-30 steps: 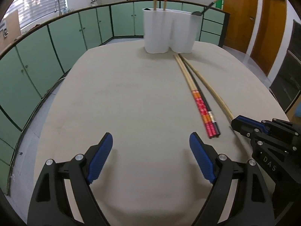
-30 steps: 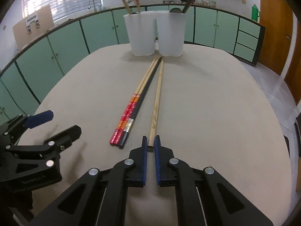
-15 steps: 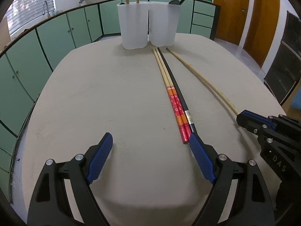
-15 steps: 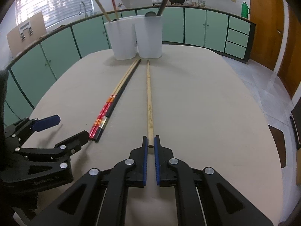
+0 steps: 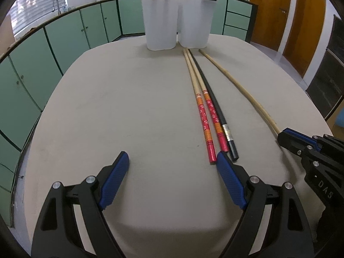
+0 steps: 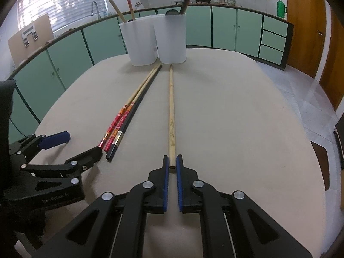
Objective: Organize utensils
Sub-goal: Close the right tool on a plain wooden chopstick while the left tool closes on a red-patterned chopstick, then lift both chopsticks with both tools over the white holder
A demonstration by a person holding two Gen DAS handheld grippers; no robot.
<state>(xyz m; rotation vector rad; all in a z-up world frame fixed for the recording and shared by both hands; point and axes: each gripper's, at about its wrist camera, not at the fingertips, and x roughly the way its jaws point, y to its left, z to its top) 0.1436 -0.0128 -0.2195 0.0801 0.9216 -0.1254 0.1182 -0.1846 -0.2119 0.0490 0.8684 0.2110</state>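
My right gripper (image 6: pixel 172 163) is shut on the near end of a plain wooden chopstick (image 6: pixel 171 107), which lies along the table toward two white holders (image 6: pixel 157 40). Two red-ended chopsticks (image 6: pixel 117 124) and a black chopstick (image 6: pixel 129 122) lie side by side to its left. My left gripper (image 5: pixel 172 161) is open and empty, low over the table, its right finger just short of the near ends of the red chopsticks (image 5: pixel 206 116) and the black one (image 5: pixel 217 107). The holders (image 5: pixel 176 21) have utensils standing in them. The right gripper (image 5: pixel 301 144) shows at the right.
The beige table (image 5: pixel 107 107) drops off at rounded edges on all sides. Green cabinets (image 5: pixel 64 38) run behind and to the left. Wooden doors (image 5: pixel 279 10) stand at the back right. The left gripper (image 6: pixel 53 150) shows at the lower left of the right wrist view.
My left gripper has swung right, so the red and black chopsticks now lie just ahead of its right finger. My right gripper stays shut on the wooden chopstick, which now points straight at the holders.
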